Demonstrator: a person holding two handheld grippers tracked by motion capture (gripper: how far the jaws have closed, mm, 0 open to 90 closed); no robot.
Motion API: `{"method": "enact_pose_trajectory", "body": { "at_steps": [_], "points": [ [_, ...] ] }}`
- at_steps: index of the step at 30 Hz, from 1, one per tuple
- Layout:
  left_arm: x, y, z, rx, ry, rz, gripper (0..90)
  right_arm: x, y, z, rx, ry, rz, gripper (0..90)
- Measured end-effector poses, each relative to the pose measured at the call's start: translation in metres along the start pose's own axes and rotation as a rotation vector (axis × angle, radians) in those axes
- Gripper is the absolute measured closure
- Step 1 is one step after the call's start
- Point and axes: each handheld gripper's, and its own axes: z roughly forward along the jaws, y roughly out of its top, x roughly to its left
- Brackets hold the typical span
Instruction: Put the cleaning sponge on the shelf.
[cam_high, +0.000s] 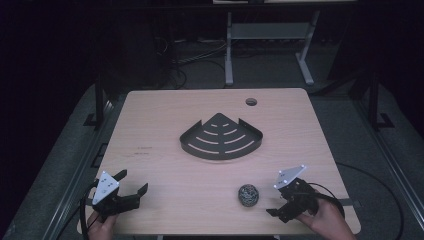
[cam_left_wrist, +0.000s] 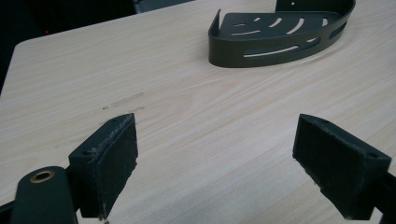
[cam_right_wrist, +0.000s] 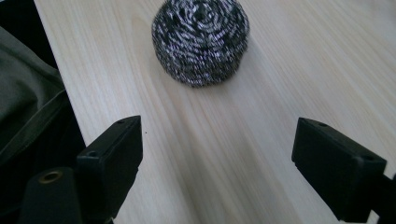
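A round steel-wool scrubber (cam_high: 248, 195) (cam_right_wrist: 201, 39) lies on the wooden table (cam_high: 165, 115) near its front edge, right of centre. My right gripper (cam_high: 274, 202) (cam_right_wrist: 217, 154) sits just right of it, aimed at it, open, with bare tabletop between its jaws. A black, slotted, fan-shaped corner basket (cam_high: 220, 156) (cam_left_wrist: 219, 51) rests at the table's middle with nothing in it. At the front left corner my left gripper (cam_high: 134, 181) (cam_left_wrist: 215, 154) stands open over bare wood and points toward the basket.
A round cable hole (cam_high: 251, 102) is cut near the table's far edge. Behind the table stand a white desk frame (cam_high: 229, 55) and loose cables on the dark floor. In the right gripper view, grey cloth (cam_right_wrist: 28, 102) hangs beyond the table's edge.
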Motion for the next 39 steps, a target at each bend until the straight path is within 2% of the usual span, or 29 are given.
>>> {"method": "enact_pose_trajectory", "body": {
  "at_steps": [9,23,30,39],
  "points": [
    [0.001,0.0,-0.001,-0.008,0.002,-0.004,13.3,0.005,0.024,0.015,0.017,0.024,-0.052,16.0],
    [0.002,0.0,-0.002,-0.012,0.002,-0.003,13.3,0.008,0.045,0.029,0.054,0.039,-0.077,16.2],
    [0.002,0.0,-0.003,-0.014,0.003,-0.008,13.3,0.01,0.056,0.036,0.079,0.032,-0.098,16.3],
    [0.003,0.0,-0.004,-0.018,0.004,-0.01,13.3,0.009,0.064,0.047,0.127,0.023,-0.095,18.2]
  ]
}}
